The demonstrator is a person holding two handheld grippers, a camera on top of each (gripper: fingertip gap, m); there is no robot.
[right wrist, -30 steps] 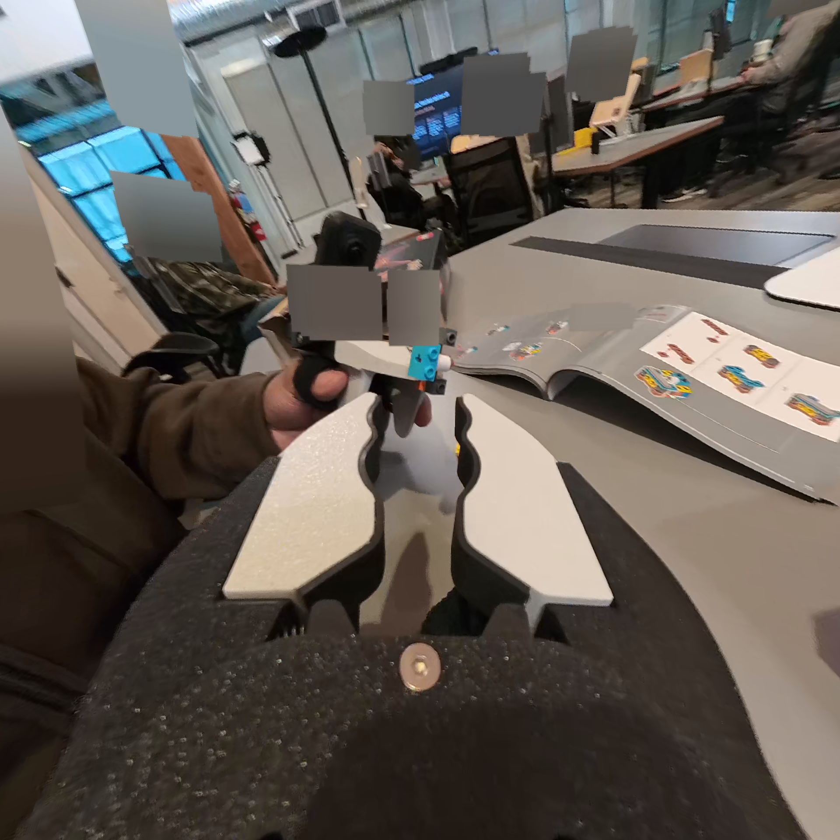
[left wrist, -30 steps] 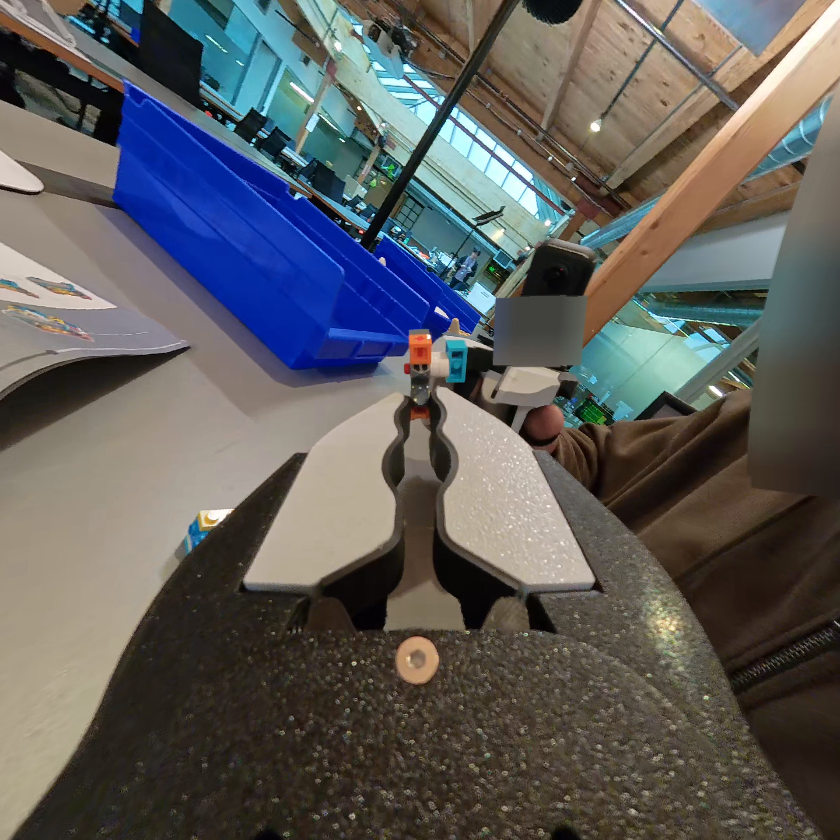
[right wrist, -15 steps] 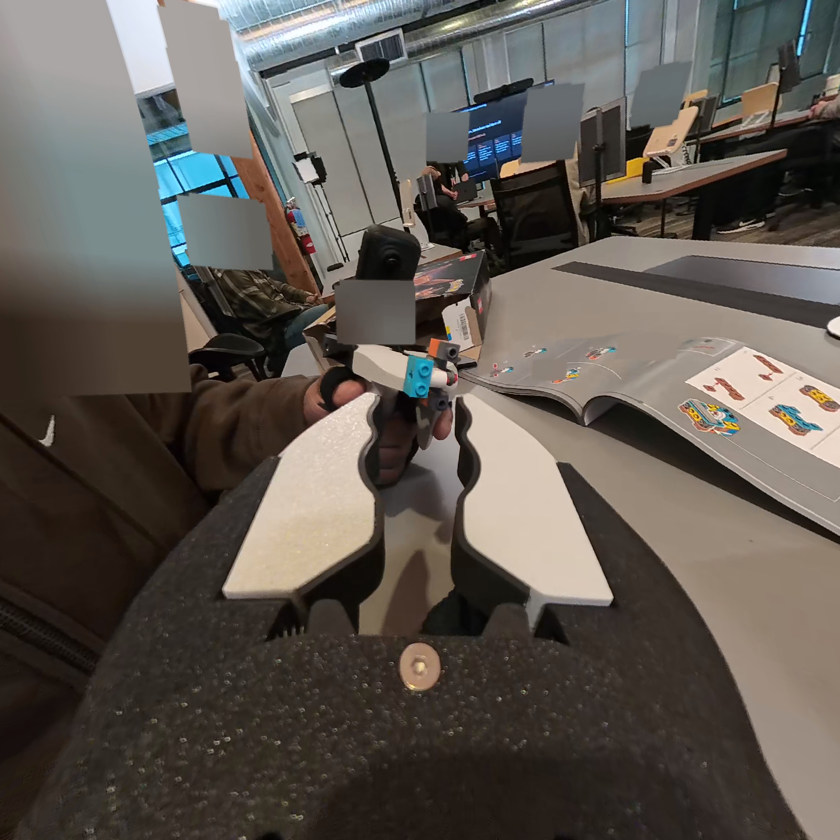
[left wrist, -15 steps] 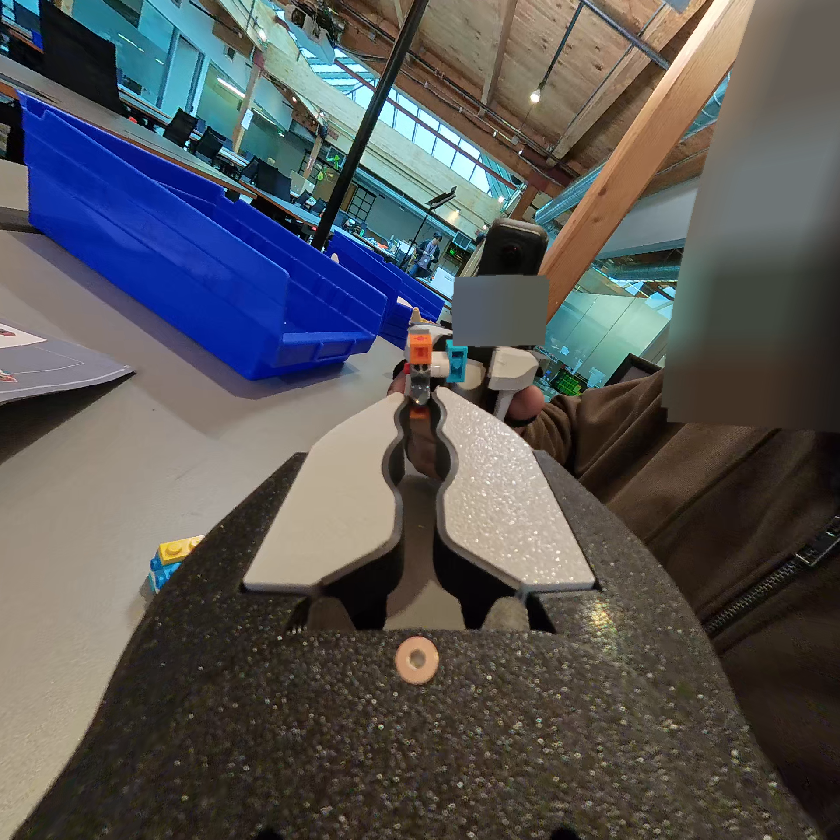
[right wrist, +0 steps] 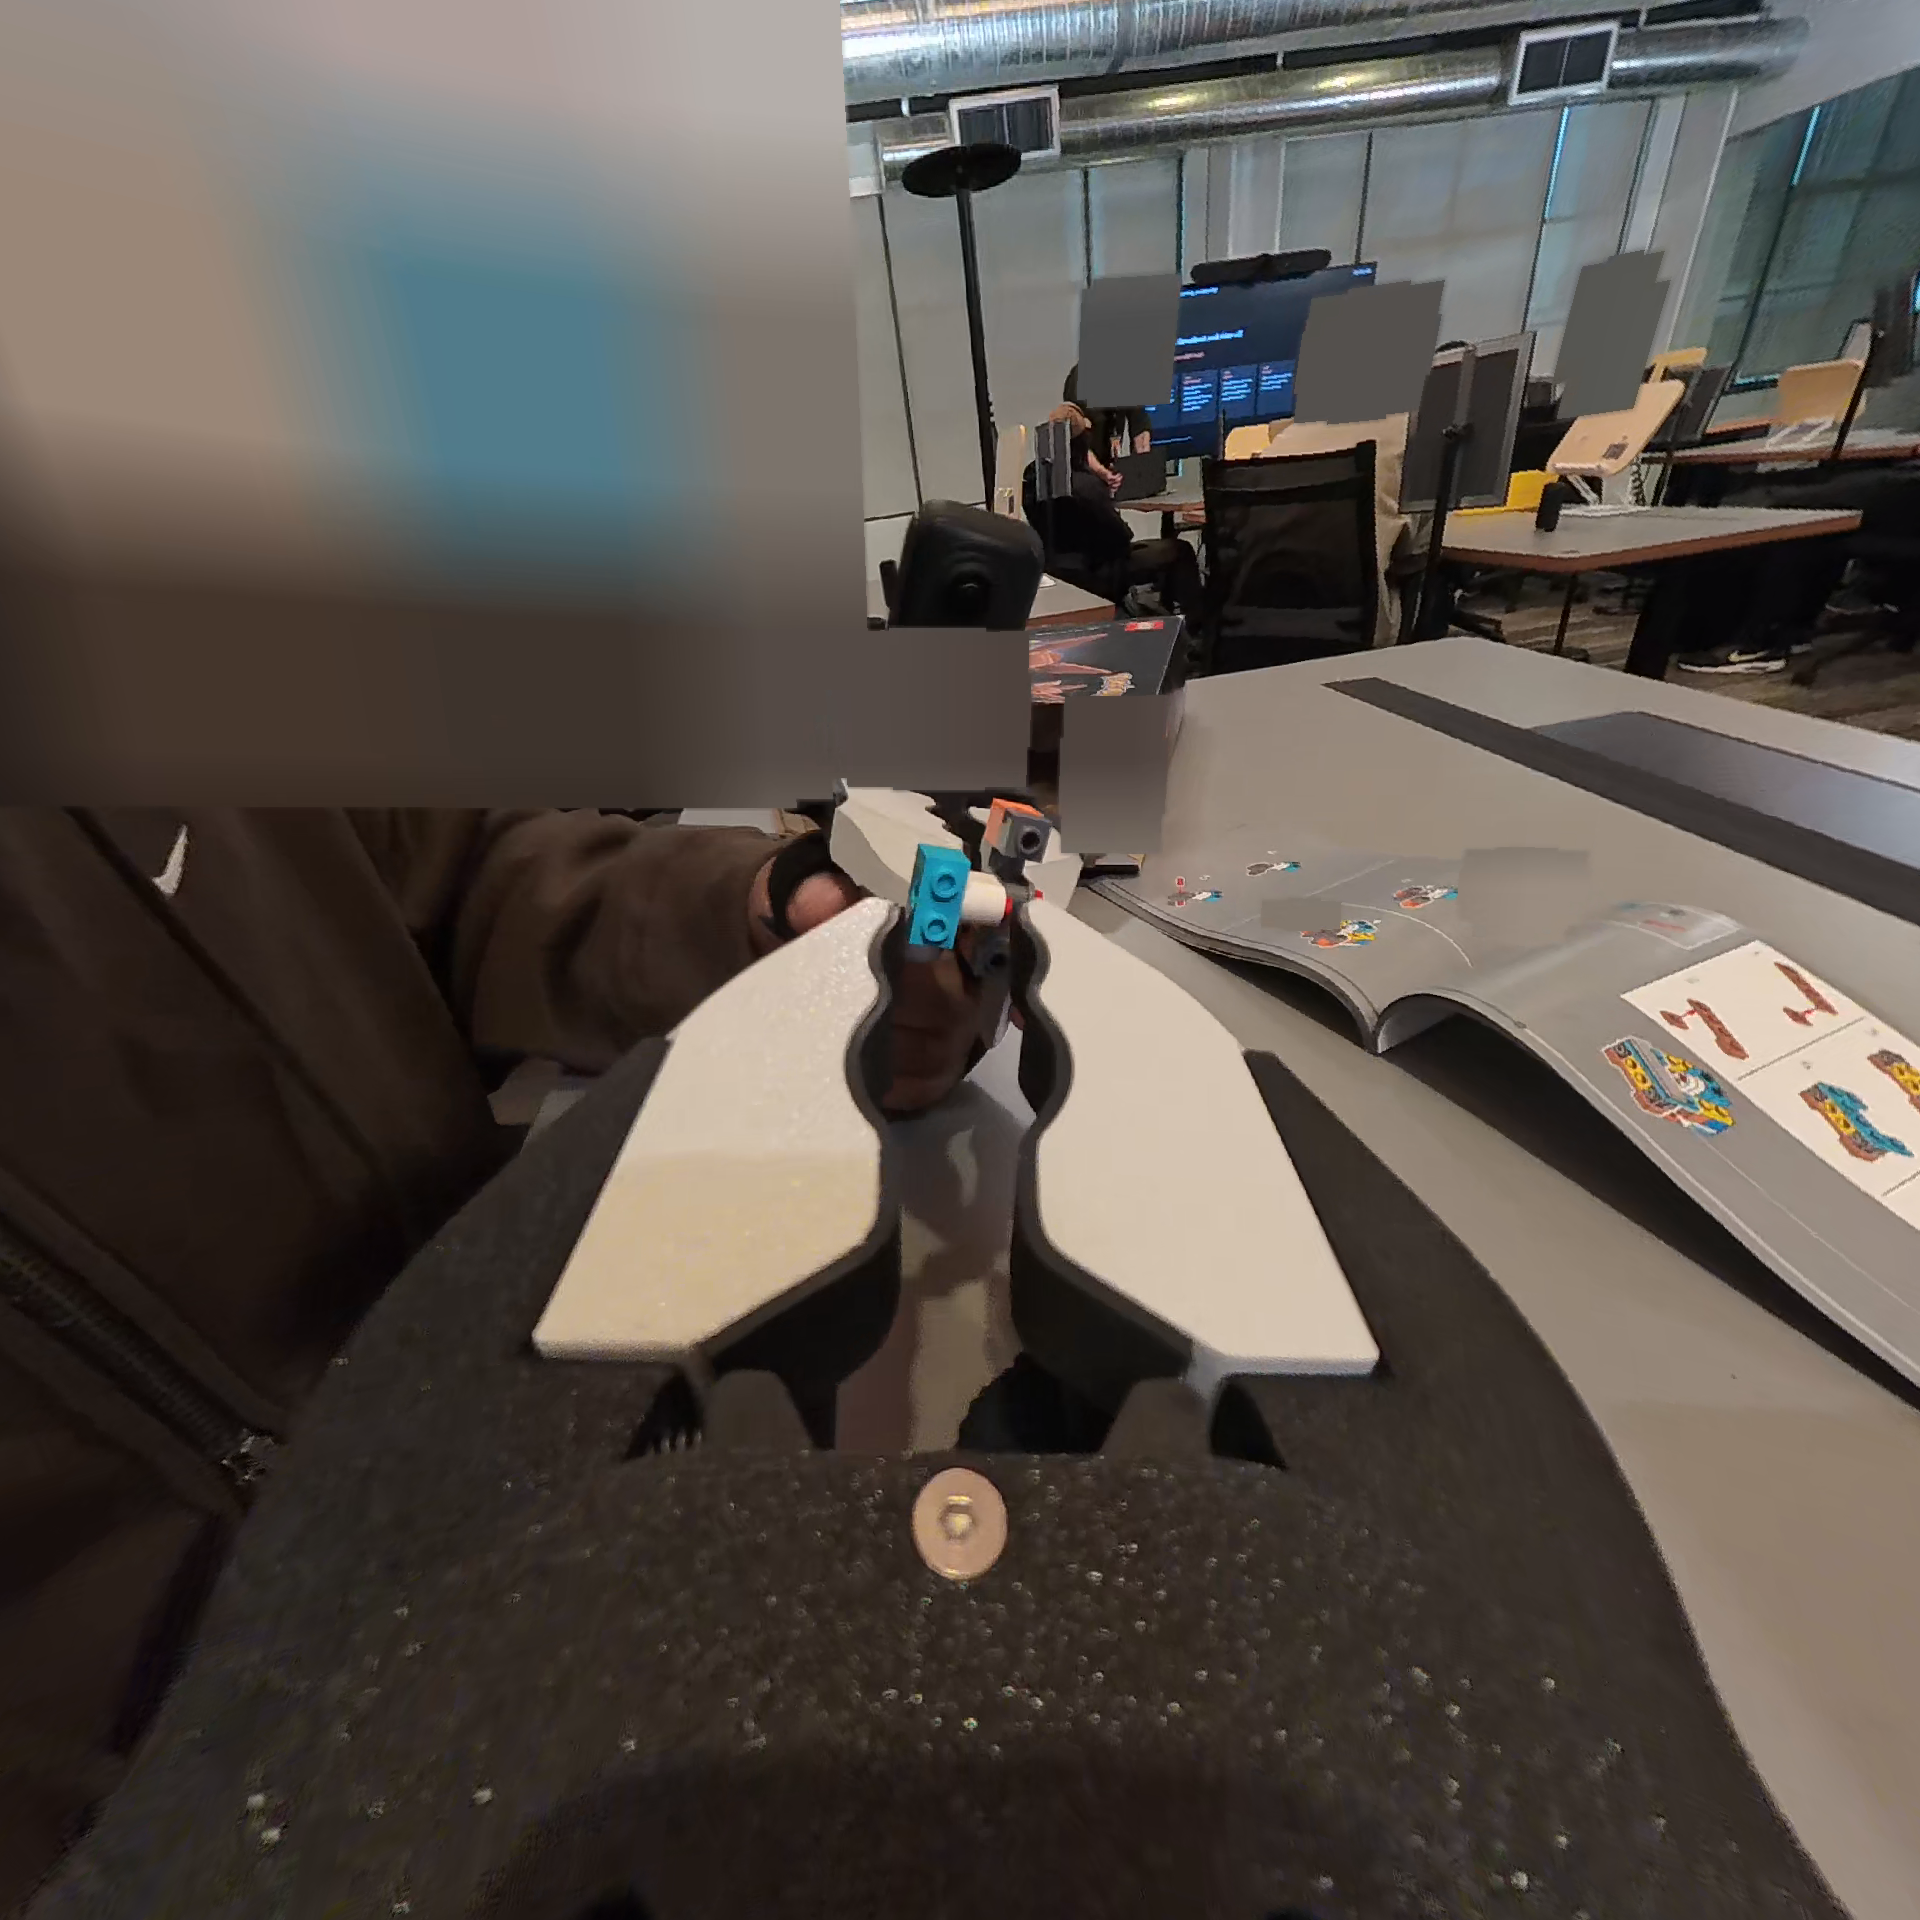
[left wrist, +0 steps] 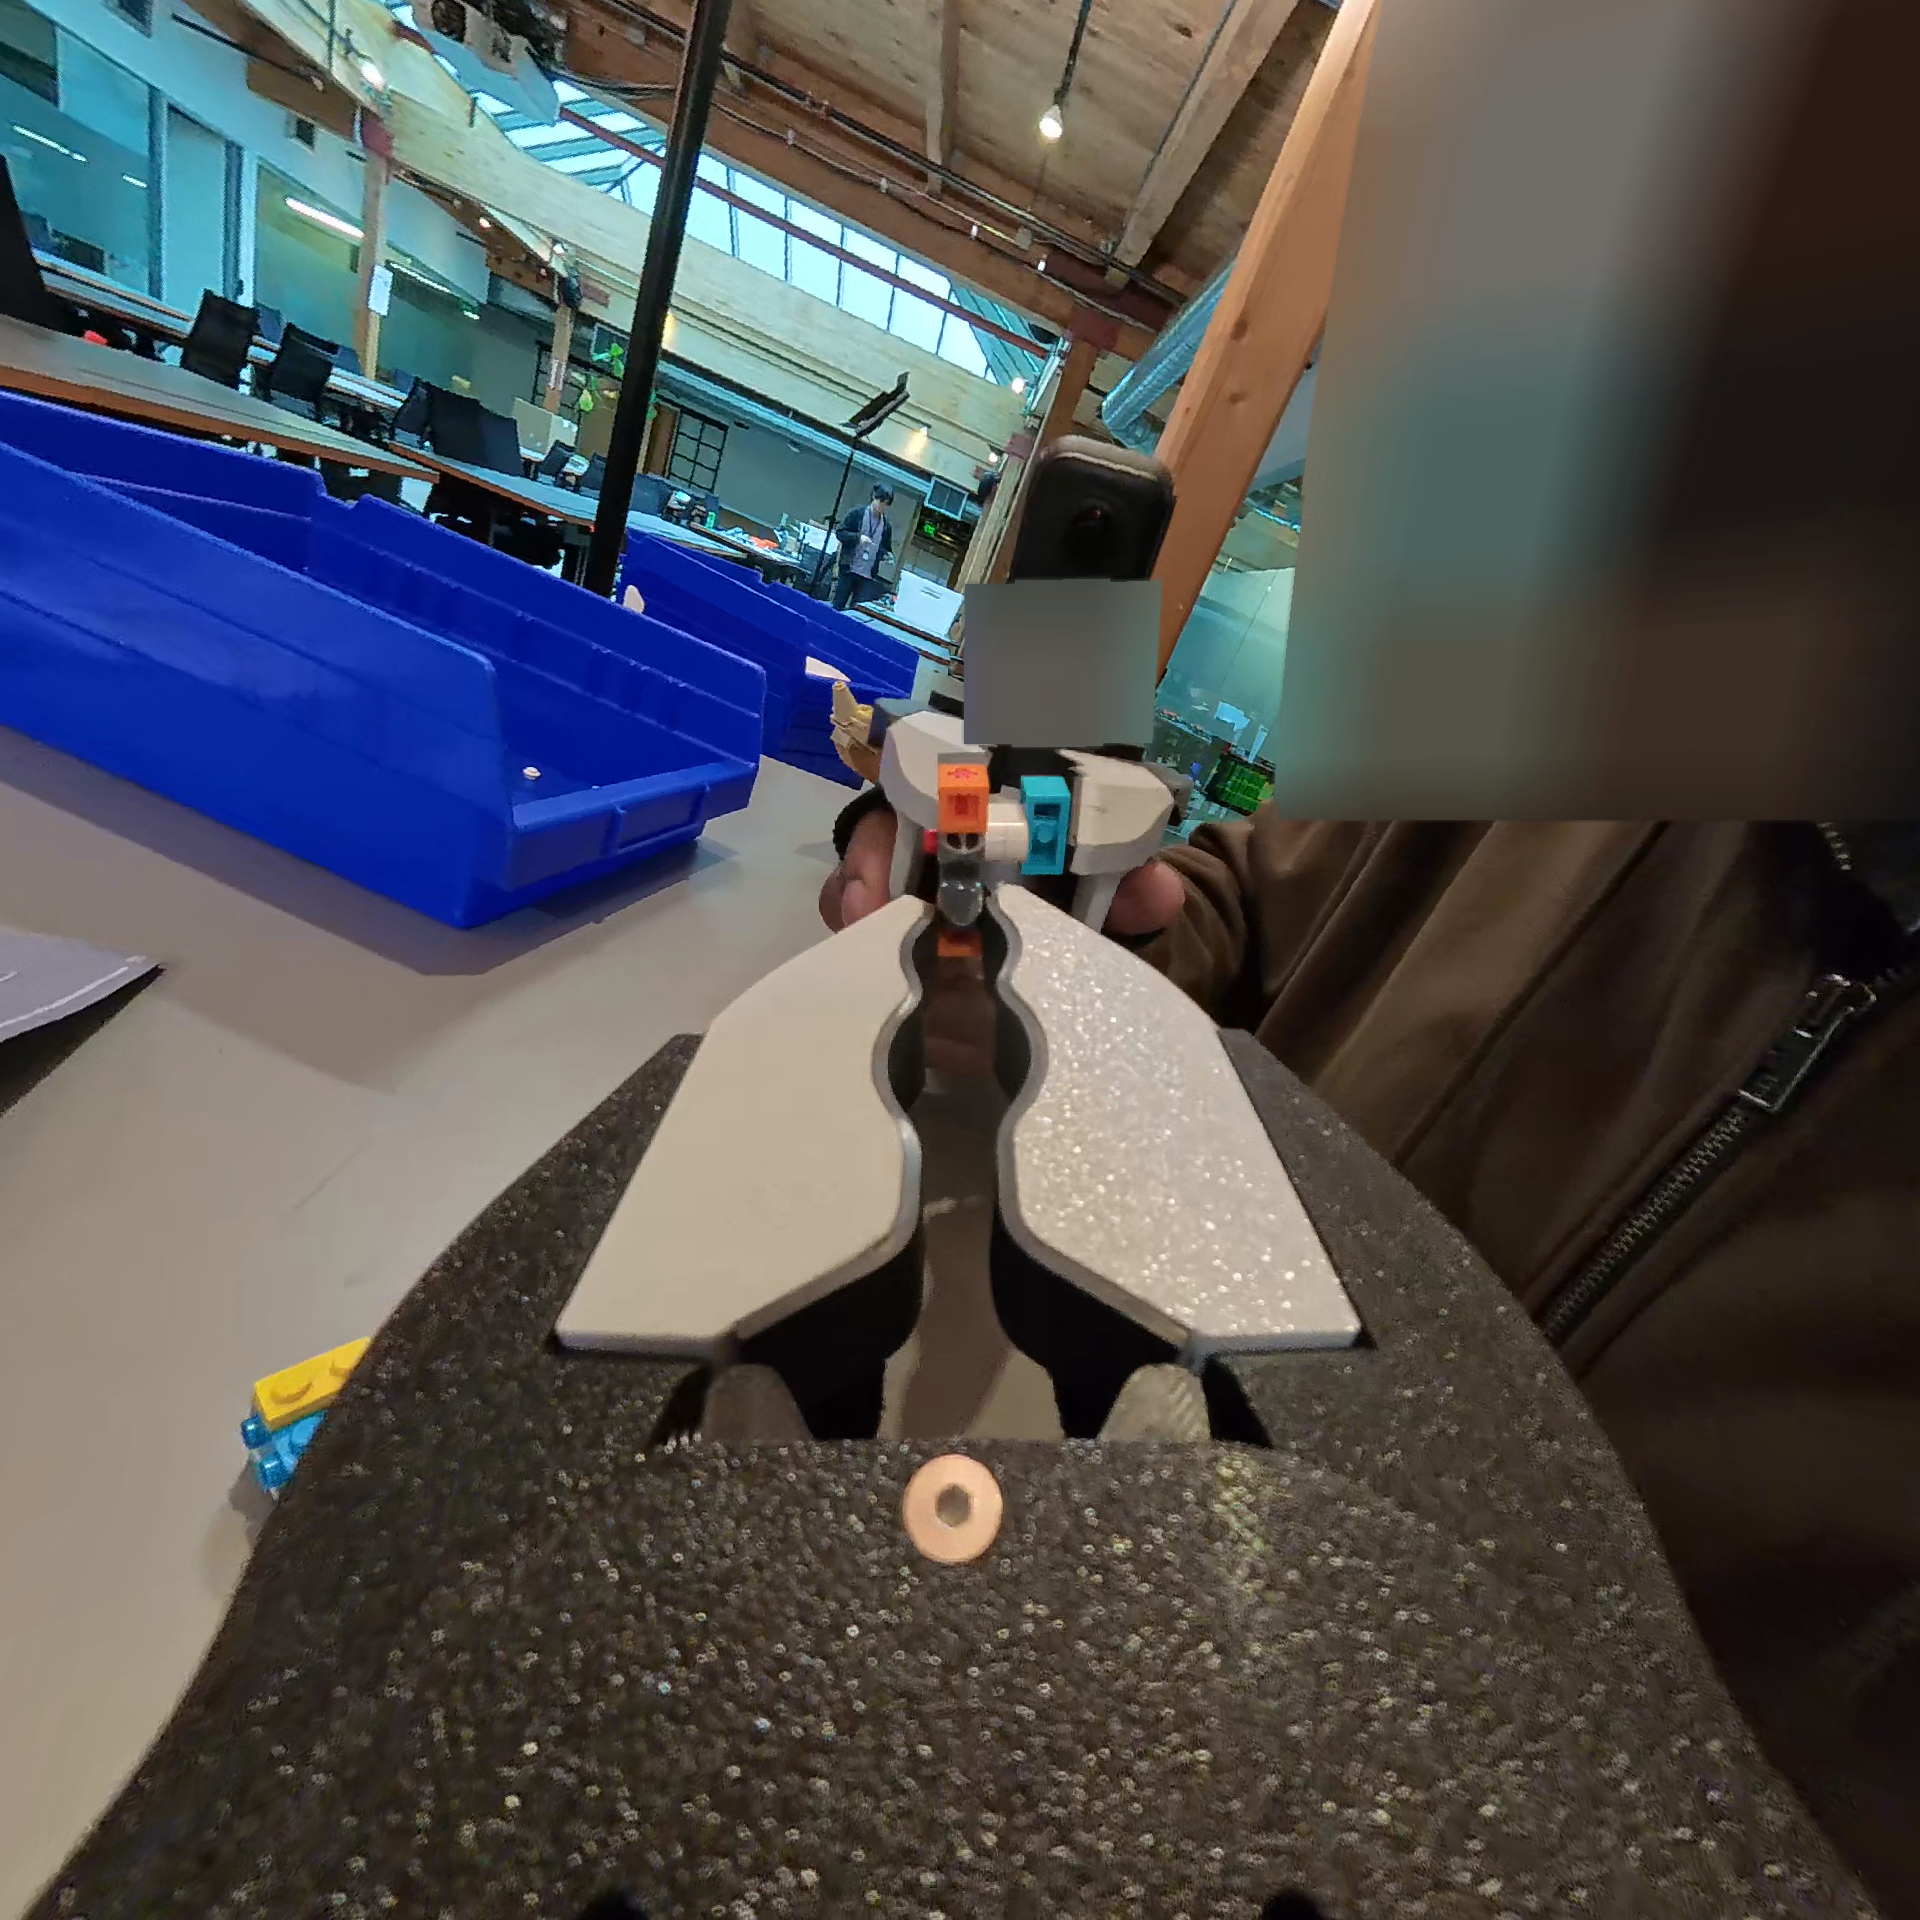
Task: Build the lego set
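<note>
A small lego assembly (left wrist: 961, 805) of orange, grey, white and teal pieces is held in the air over the grey table (left wrist: 260, 1091). My left gripper (left wrist: 961, 914) is shut on its grey and orange lower stem. My right gripper (right wrist: 961, 920) faces it from the other side. Its jaws stand narrow around the teal brick (right wrist: 940, 894) and the white pin, touching both. In the left wrist view the right gripper (left wrist: 1027, 831) sits behind the assembly, with the teal brick (left wrist: 1044, 826) between its fingers. The left gripper (right wrist: 992, 847) shows in the right wrist view.
Blue bins (left wrist: 416, 727) stand on the table's far side. An open instruction booklet (right wrist: 1558, 1039) lies to the right, with the set's box (right wrist: 1101, 660) behind it. A yellow and blue brick cluster (left wrist: 301, 1403) lies by my left gripper. A person's brown sleeves flank both views. Only a small space, under 4 cm, lies between the two pairs of fingers.
My right gripper's jaws have narrowed around the teal brick and white pin. Both grippers have swung toward the person. The left gripper has kept its hold.
</note>
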